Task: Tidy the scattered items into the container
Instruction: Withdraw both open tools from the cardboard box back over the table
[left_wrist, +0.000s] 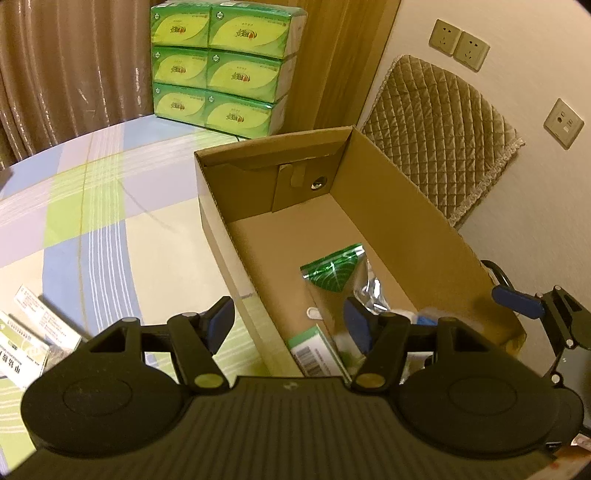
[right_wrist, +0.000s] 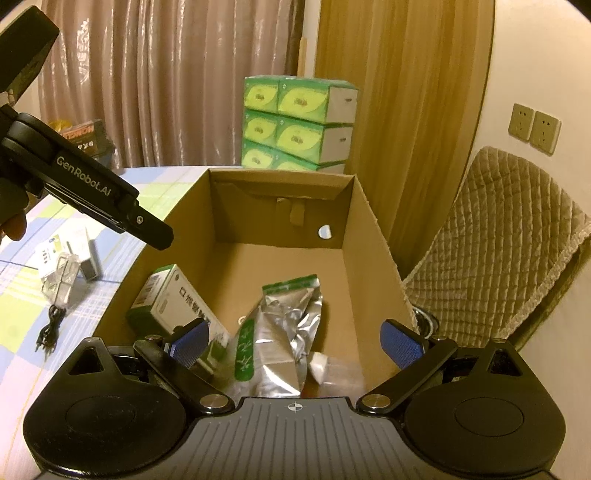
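Left hand-held gripper (left_wrist: 290, 325) hangs with its jaws spread wide and nothing between them, straddling the near left wall of the box (left_wrist: 221, 236). Off to its left on the bench (left_wrist: 92, 206) lie the stragglers — small white packets (left_wrist: 33, 332) in a loose cluster, with a clear wrapper (right_wrist: 61, 277) and a black cable (right_wrist: 50, 328) near them in the right wrist view. Those packets look light and stiff, cardboard by the look of it; I'd pinch one across its narrow faces, not the broad label side. The wrapper looks slick and soft, likely to slide; the cable is limp, best caught at its bundled middle.

Moving right, inside the box: a green-and-white carton (right_wrist: 173, 302) leaning on the left wall, a crinkly foil pouch (right_wrist: 291, 325) beside it — already in. Something white and blurred sits at the near end; can't tell what.

Right hand-held gripper (right_wrist: 295, 345) hovers over the box's near end, jaws wide, holding nothing.
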